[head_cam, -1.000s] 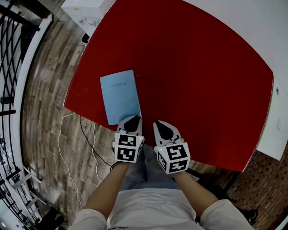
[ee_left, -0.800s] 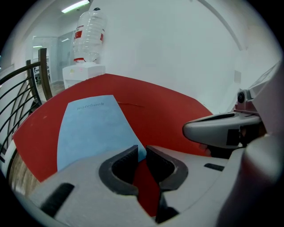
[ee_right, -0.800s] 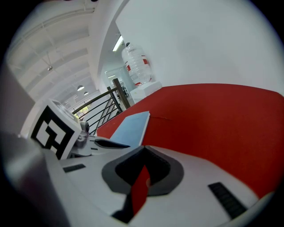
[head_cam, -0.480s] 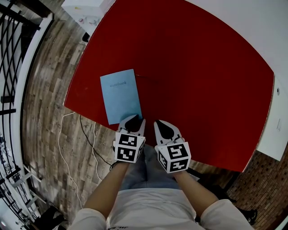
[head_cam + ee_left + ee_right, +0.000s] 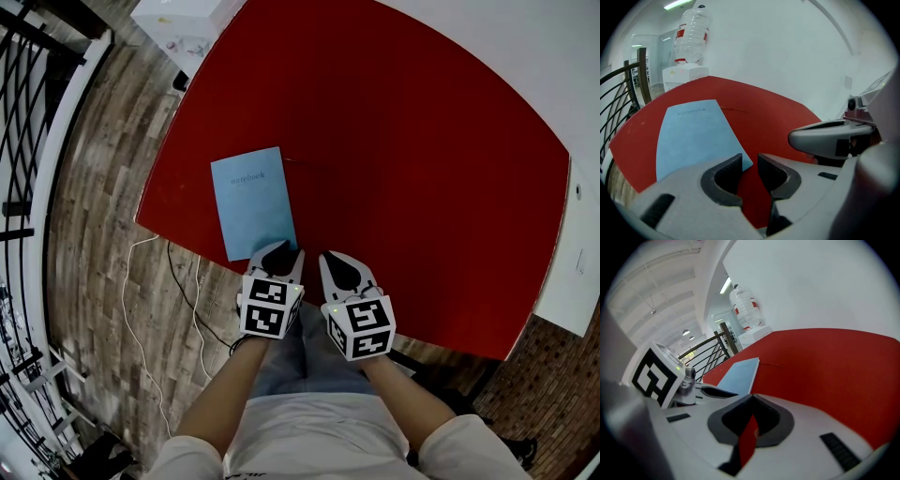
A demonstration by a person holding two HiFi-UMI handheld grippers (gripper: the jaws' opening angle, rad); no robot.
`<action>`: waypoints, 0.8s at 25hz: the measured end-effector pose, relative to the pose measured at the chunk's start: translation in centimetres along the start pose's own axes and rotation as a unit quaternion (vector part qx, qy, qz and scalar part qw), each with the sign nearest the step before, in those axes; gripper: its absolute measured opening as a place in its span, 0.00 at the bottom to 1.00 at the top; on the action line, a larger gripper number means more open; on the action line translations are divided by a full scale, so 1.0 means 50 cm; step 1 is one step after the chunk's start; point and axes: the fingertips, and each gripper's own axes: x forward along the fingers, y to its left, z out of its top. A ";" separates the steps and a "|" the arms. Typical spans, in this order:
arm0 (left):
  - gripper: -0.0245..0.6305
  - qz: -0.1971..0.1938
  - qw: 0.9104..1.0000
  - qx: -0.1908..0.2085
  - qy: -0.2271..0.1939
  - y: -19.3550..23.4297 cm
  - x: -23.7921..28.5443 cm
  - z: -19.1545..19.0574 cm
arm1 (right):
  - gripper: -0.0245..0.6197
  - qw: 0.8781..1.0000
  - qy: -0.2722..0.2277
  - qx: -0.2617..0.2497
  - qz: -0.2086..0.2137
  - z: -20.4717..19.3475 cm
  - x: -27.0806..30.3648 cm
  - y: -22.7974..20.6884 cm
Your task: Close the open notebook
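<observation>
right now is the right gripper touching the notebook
Apart. In the head view a strip of red table separates the right gripper from the notebook.

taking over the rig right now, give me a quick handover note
Left gripper: jaws opening, nothing between the pads, tips at the near right corner of the notebook.
Right gripper: shut and empty, beside the left one at the near edge of the red table.
The notebook lies flat on the table near its front edge, blue cover up.
Done: the notebook is closed.
Left: probably only drawing both grippers back.
</observation>
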 end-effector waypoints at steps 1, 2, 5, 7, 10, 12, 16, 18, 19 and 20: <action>0.18 -0.002 1.000 -0.003 0.000 0.000 0.000 0.001 | 0.05 1.000 -0.001 -0.003 0.000 0.002 -0.001 0.001; 0.18 -0.005 1.000 -0.007 -0.003 -0.001 -0.002 0.003 | 0.05 1.000 -0.003 -0.006 0.000 0.004 -0.002 0.002; 0.18 -0.006 1.000 -0.008 -0.015 -0.004 -0.019 0.016 | 0.05 1.000 -0.009 -0.016 0.000 0.016 -0.010 0.008; 0.18 0.001 1.000 -0.006 -0.023 -0.006 -0.042 0.026 | 0.05 1.000 -0.014 -0.025 0.002 0.029 -0.023 0.018; 0.18 0.019 0.999 -0.012 -0.045 0.001 -0.095 0.048 | 0.05 0.999 -0.022 -0.042 0.008 0.060 -0.046 0.043; 0.18 0.032 0.997 -0.019 -0.064 0.008 -0.138 0.062 | 0.05 0.998 -0.028 -0.054 0.010 0.083 -0.064 0.058; 0.11 0.060 0.993 -0.033 -0.096 0.013 -0.225 0.077 | 0.05 0.997 -0.037 -0.073 0.013 0.119 -0.102 0.082; 0.08 0.069 0.991 -0.034 -0.113 0.014 -0.273 0.088 | 0.05 0.996 -0.042 -0.082 0.015 0.137 -0.118 0.099; 0.06 0.074 0.989 -0.034 -0.121 0.015 -0.297 0.092 | 0.05 0.995 -0.044 -0.086 0.016 0.145 -0.126 0.109; 0.05 0.078 0.988 -0.035 -0.127 0.015 -0.318 0.094 | 0.05 0.995 -0.045 -0.090 0.018 0.152 -0.134 0.118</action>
